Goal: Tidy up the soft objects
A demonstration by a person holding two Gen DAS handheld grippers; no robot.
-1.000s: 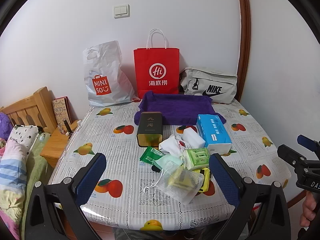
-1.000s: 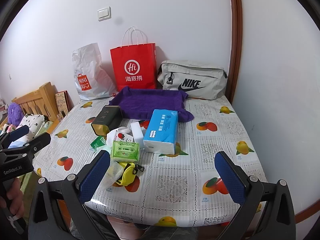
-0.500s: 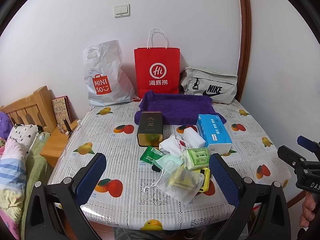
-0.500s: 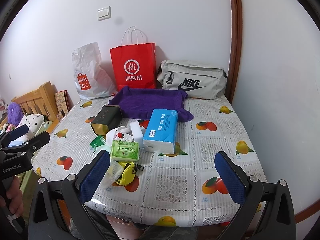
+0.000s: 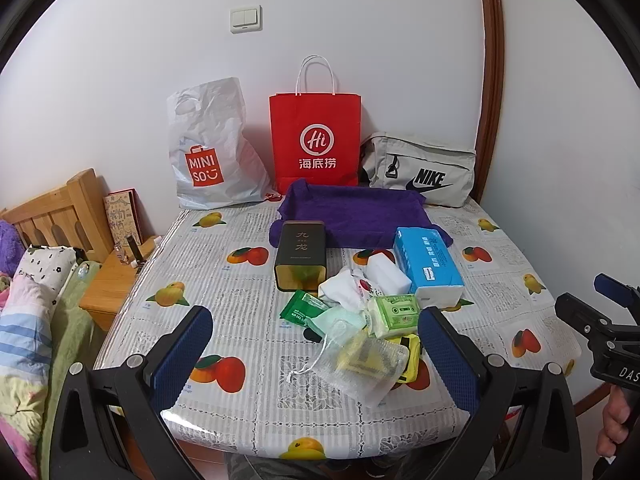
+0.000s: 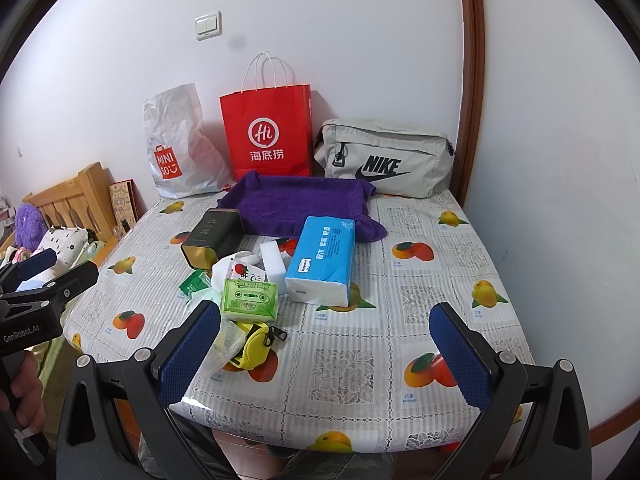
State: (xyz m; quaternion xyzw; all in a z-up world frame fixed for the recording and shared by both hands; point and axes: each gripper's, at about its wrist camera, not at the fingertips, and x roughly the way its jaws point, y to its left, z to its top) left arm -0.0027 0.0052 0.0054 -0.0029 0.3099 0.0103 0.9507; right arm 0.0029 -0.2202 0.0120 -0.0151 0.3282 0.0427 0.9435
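Eight or so by a rough count, all lying together in one loose heap of soft things on the near half of the table. Not yet being sorted, judging from this. Looking into the heap: finding a blue tissue pack at its right edge, a white sponge touching the pack's left side, a white cloth bag, a green wipes pack, a mint face mask, a green sachet, and nearest the front a clear mesh pouch partly covering a yellow pouch. Overlapping one another, so not possible to count exactly.

Standing just behind the heap, a dark tin, probably not soft. Lying behind that, a purple towel, spread with raised edges like a tray and holding nothing, so perhaps serving as the place for the soft things; only guessing here. Leaning on the wall farther back: a white plastic bag, a red paper bag and a grey bag.

Holding the left gripper over the front edge with its jaws spread wide, framing the mesh pouch but gripping nothing. Holding the right gripper likewise wide apart, over bare tablecloth beside the heap, carrying nothing.

Judging the task as barely beginning: nothing placed, every soft thing waiting to be picked and moved.
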